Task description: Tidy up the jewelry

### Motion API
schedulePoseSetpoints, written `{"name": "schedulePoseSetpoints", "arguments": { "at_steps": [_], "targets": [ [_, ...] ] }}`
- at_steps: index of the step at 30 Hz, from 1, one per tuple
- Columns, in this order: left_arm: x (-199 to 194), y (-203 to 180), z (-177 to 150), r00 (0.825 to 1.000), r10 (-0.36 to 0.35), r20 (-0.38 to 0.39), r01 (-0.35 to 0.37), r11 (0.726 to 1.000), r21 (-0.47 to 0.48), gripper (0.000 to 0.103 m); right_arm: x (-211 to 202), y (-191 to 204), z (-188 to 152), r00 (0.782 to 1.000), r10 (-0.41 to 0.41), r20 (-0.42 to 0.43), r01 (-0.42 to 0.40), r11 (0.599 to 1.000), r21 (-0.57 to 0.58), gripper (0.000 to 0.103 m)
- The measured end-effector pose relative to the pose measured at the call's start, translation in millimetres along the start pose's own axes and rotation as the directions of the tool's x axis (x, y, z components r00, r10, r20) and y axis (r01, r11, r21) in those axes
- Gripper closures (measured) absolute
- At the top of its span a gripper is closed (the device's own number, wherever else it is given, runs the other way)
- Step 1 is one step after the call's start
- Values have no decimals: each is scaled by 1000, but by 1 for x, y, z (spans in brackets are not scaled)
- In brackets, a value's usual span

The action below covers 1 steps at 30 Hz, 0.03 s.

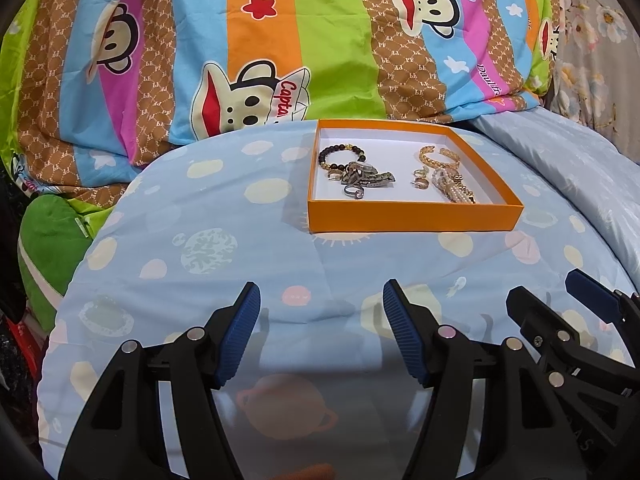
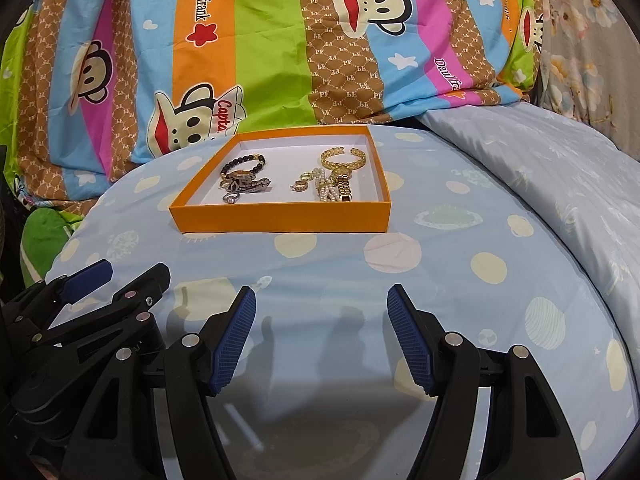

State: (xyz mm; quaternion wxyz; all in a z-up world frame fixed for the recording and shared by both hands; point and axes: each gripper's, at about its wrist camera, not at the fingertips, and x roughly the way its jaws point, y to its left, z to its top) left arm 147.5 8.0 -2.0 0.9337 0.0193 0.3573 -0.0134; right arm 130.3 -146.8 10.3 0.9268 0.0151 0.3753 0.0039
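An orange box [image 1: 412, 214] [image 2: 280, 220] with a white inside lies on the blue bedding ahead of both grippers. Its left half holds a dark beaded bracelet [image 1: 340, 152] [image 2: 242, 162], a silver watch [image 1: 366, 176] [image 2: 248, 185] and a ring [image 1: 354, 192]. Its right half holds a gold chain bracelet [image 1: 438, 156] [image 2: 344, 158], a pearl piece [image 1: 446, 186] [image 2: 324, 190], a gold watch [image 2: 343, 186] and small gold rings [image 1: 420, 180] [image 2: 302, 182]. My left gripper [image 1: 322, 332] is open and empty, well short of the box. My right gripper [image 2: 322, 336] is open and empty beside it, also short of the box.
The blue planet-print quilt [image 1: 200, 248] [image 2: 460, 280] forms a rounded mound under the box. A striped monkey-print blanket [image 1: 260, 40] [image 2: 260, 40] rises behind it. A green cushion [image 1: 52, 236] lies at the left. Pale blue sheet [image 2: 540, 160] slopes off at the right.
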Motion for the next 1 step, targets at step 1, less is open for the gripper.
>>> {"name": "schedulePoseSetpoints", "arguments": {
  "at_steps": [1],
  "targets": [
    [0, -1, 0, 1000, 3, 1, -3, 1000, 1, 42, 0, -1, 0, 1000, -1, 0, 1, 1000, -1, 36]
  ]
}}
